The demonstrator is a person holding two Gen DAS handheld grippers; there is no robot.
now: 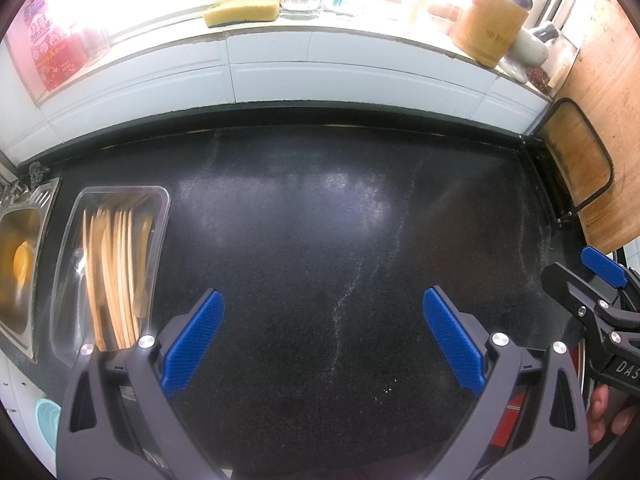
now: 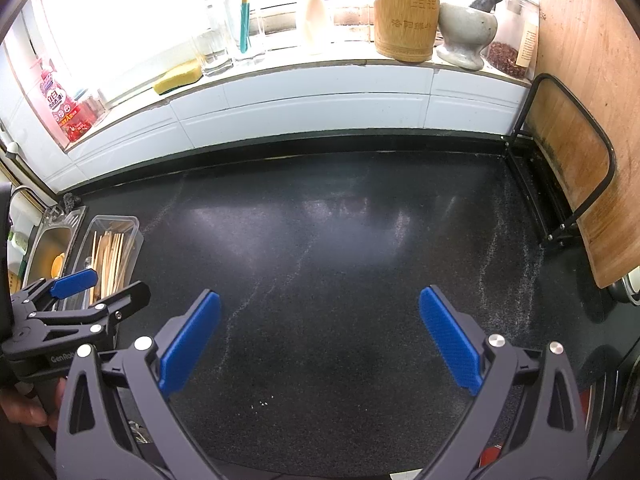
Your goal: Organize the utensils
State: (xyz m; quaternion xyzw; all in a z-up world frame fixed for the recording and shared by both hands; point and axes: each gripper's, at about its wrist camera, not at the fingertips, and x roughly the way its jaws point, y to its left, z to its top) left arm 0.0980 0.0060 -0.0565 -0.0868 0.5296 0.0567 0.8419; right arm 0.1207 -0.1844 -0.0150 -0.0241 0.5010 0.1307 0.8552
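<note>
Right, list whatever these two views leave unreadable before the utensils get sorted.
- Clear plastic tray of pale wooden utensils: left wrist view, its near end hidden behind the left tool.
- Same tray, right wrist view: partly covered by that tool; pieces too small to count.
- Bamboo holder: contents cut off by the top edge.
- Windowsill bottles: washed out by glare.
</note>
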